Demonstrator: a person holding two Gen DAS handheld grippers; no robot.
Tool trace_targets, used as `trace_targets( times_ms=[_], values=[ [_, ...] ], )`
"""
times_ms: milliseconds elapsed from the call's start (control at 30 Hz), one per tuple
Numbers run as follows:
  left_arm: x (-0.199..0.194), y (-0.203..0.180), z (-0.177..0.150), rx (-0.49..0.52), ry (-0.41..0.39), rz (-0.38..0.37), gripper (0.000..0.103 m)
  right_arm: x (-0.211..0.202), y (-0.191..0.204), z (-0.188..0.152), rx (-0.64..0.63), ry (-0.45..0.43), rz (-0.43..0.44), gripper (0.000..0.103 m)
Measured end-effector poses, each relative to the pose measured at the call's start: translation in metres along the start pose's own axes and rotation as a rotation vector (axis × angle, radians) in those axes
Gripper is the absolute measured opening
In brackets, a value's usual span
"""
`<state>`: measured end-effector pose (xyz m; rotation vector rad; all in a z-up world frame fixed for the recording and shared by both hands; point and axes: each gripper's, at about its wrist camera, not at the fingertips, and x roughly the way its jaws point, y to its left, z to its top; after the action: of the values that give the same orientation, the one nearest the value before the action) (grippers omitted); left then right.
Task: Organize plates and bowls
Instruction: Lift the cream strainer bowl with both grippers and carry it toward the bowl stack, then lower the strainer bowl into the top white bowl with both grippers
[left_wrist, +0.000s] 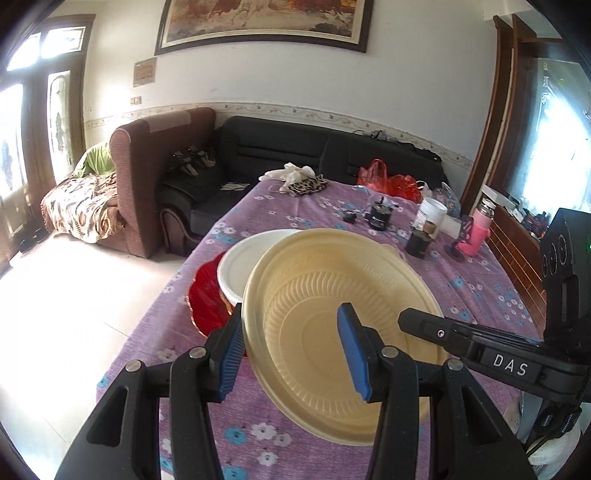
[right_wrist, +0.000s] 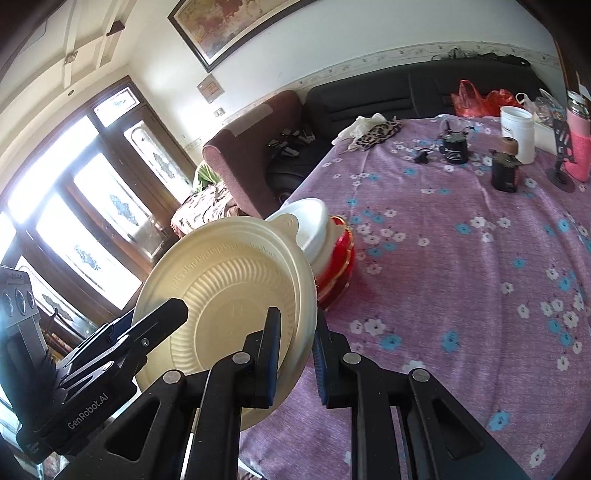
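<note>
A cream ribbed bowl (left_wrist: 321, 295) hangs tilted over the purple floral table, held from both sides. My left gripper (left_wrist: 291, 321) is shut on its left side, one blue pad outside the rim and one inside. My right gripper (right_wrist: 295, 321) is shut on the opposite rim of the cream bowl (right_wrist: 229, 280); one of its black fingers (left_wrist: 421, 321) shows at the bowl's right edge in the left wrist view. Just behind it a white bowl (left_wrist: 251, 262) sits on a stack of red plates (left_wrist: 207, 299). The right wrist view shows the same white bowl (right_wrist: 314, 225) and red plates (right_wrist: 338, 269).
On the far right of the table (right_wrist: 443, 258) stand a white tub (right_wrist: 517, 133), two dark jars (right_wrist: 504, 173), a pink bottle (right_wrist: 578, 147) and red bags (right_wrist: 476, 98). A leopard cloth (left_wrist: 308, 184) lies at the far edge. Sofas (left_wrist: 258, 155) stand beyond, with the floor at left.
</note>
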<state>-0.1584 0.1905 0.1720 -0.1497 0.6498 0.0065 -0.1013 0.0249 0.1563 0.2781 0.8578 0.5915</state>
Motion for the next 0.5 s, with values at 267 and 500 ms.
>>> trace_targets(
  times_ms=[267,500],
  values=[
    [0.009,0.028,0.017,-0.037,-0.004,0.042,0.047,0.025,0.025,0.021,-0.039,0.01,0.008,0.018],
    [0.025,0.039,0.038,-0.036,-0.009,0.085,0.047,0.043,0.037,0.05,-0.059,-0.004,0.006,0.018]
  ],
)
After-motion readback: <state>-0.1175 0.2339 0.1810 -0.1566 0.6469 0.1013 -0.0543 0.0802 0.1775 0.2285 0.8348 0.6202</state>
